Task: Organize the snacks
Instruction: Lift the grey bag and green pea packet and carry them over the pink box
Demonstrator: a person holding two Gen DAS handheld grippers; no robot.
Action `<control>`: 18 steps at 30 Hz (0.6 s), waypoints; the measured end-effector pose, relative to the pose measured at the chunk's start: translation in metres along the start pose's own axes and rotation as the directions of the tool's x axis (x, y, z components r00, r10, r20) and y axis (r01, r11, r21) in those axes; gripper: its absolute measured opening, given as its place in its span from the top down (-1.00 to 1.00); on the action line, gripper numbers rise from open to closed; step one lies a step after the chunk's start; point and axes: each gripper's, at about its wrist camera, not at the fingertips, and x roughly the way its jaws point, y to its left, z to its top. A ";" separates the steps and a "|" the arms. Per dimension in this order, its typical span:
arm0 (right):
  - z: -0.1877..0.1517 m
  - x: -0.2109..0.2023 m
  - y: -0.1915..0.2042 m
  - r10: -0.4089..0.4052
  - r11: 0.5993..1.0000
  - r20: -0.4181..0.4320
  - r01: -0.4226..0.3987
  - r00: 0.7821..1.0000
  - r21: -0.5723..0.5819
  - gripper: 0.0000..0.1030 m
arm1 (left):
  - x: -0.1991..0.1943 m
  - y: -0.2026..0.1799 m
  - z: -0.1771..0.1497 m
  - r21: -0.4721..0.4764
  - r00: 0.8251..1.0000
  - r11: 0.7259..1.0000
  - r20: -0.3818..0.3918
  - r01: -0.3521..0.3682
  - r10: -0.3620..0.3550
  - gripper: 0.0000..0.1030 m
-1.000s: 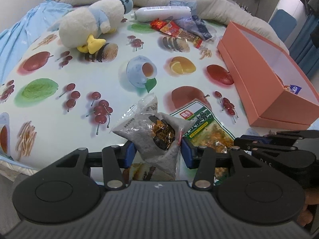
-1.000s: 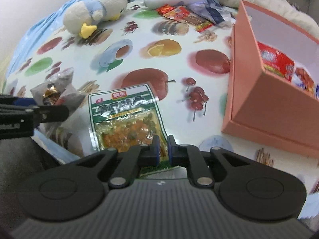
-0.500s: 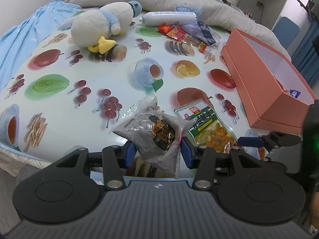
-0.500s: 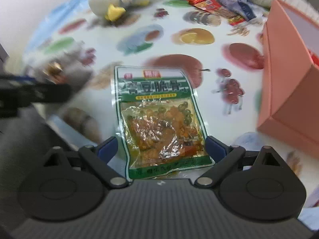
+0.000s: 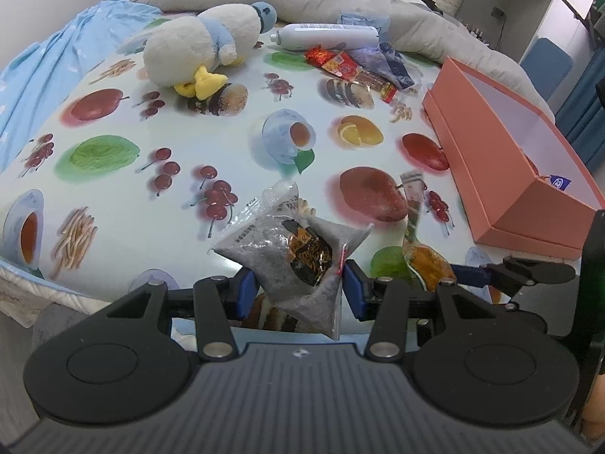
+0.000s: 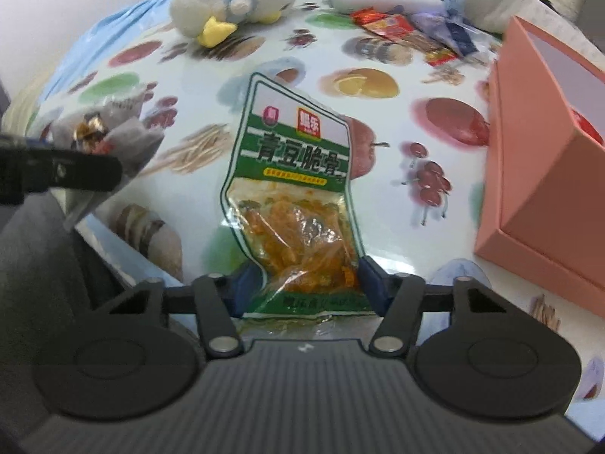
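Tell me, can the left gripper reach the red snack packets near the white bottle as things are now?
Probably not yet. The left gripper is shut on the grey snack bag, so its jaws are occupied. The cloth between it and the red snack packets beside the white bottle looks free.

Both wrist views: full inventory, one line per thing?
grey snack bag: 1, grey with a dark orange pack inside, between the left pads
green snack bag: 1, green and white with orange contents, between the right pads
box: 1, salmon pink, open, right side of the cloth, packets inside
loose snack packets: a pile, red and dark blue, far side near the box
bottle: 1, white, lying at the far edge
plush duck: 1, white, blue and yellow, far left
tablecloth: 1, pale, fruit print
left hand-held gripper: 1, black, blue pads, shut on the grey bag
right hand-held gripper: 1, black, blue pads, just closed onto the green bag
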 end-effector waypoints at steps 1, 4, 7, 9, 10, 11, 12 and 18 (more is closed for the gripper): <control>0.000 -0.004 -0.001 -0.001 1.000 0.005 0.001 1.000 0.012 -0.06 | -0.001 -0.002 0.001 0.000 1.000 1.000 0.002 0.000 0.000 -0.03; 0.000 -0.017 -0.006 -0.002 0.998 0.022 0.001 1.000 0.064 -0.02 | -0.006 -0.008 0.004 0.008 1.000 1.000 0.004 0.007 -0.007 -0.03; 0.001 -0.032 -0.011 -0.015 0.994 0.044 0.010 0.999 0.105 -0.01 | -0.011 -0.016 0.008 0.022 1.000 1.000 0.012 0.013 -0.013 -0.03; 0.004 -0.047 -0.016 -0.019 0.989 0.070 0.009 0.997 0.147 -0.01 | -0.015 -0.022 0.011 0.024 1.000 1.000 0.021 0.016 -0.017 -0.03; 0.005 -0.056 -0.020 -0.015 0.985 0.091 0.000 0.996 0.171 -0.01 | -0.018 -0.025 0.013 0.025 0.999 1.000 0.026 0.019 -0.019 -0.03; 0.006 -0.063 -0.023 -0.015 0.982 0.106 -0.005 0.994 0.188 -0.01 | -0.020 -0.027 0.015 0.026 0.999 0.999 0.031 0.022 -0.023 -0.03; 0.007 -0.071 -0.026 -0.019 0.979 0.121 -0.005 0.993 0.203 -0.01 | -0.023 -0.030 0.017 0.026 0.999 0.999 0.035 0.028 -0.029 -0.03; 0.011 -0.117 -0.038 -0.062 0.970 0.196 0.013 0.979 0.243 -0.01 | -0.042 -0.052 0.027 0.068 0.997 0.996 0.050 0.052 -0.056 -0.04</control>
